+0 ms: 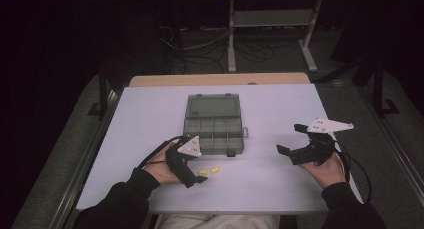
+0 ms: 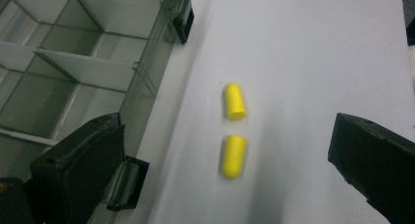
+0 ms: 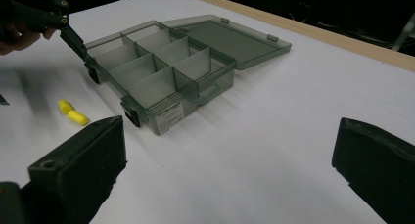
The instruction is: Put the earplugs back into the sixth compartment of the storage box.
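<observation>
Earplugs (image 2: 234, 128), two yellow ones lying end to end near the organizer box (image 1: 214, 123): lower the wide-open left gripper (image 2: 222, 158) squarely over one; right gripper (image 1: 296, 139) waits open.

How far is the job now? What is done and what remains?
Done: the box lies open, lid back, its compartments empty. In hand: the left gripper, jaws open, hovers over the two yellow earplugs on the table, gripping neither. The right gripper waits open. Left: lifting both earplugs, probably into the box.
</observation>
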Motion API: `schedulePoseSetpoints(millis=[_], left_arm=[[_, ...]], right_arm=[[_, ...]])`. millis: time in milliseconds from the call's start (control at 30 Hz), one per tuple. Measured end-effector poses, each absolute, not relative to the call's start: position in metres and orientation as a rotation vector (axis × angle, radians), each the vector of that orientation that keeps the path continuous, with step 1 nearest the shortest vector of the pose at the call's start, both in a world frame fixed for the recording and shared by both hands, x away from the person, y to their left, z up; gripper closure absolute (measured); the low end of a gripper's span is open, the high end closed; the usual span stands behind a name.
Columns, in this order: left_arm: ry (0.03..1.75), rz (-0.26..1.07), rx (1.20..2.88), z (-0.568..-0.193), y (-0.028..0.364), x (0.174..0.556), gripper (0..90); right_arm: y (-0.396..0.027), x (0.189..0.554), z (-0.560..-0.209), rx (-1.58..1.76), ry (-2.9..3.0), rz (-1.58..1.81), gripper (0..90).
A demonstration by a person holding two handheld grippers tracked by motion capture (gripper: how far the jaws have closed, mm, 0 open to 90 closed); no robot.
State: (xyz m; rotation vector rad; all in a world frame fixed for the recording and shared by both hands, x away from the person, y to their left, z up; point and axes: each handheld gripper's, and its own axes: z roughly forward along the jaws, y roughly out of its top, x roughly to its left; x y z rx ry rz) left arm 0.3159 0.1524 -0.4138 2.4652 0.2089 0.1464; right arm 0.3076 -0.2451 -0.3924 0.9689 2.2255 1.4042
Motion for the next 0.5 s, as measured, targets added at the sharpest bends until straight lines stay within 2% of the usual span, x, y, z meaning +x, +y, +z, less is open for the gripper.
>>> schedulePoseSetpoints(millis=[267, 500], left_arm=[[0.177, 0.086, 2.503, -0.4208, 0.1482, 0.3178, 7.6], [0.156, 0.05, 2.512, -0.4247, 0.148, 0.3206, 20.5]], right_arm=[[-0.2443, 0.3078, -0.3929, 0.965, 2.236, 1.403, 0.0], [-0.2434, 0.308, -0.3934, 0.963, 2.247, 1.395, 0.0]])
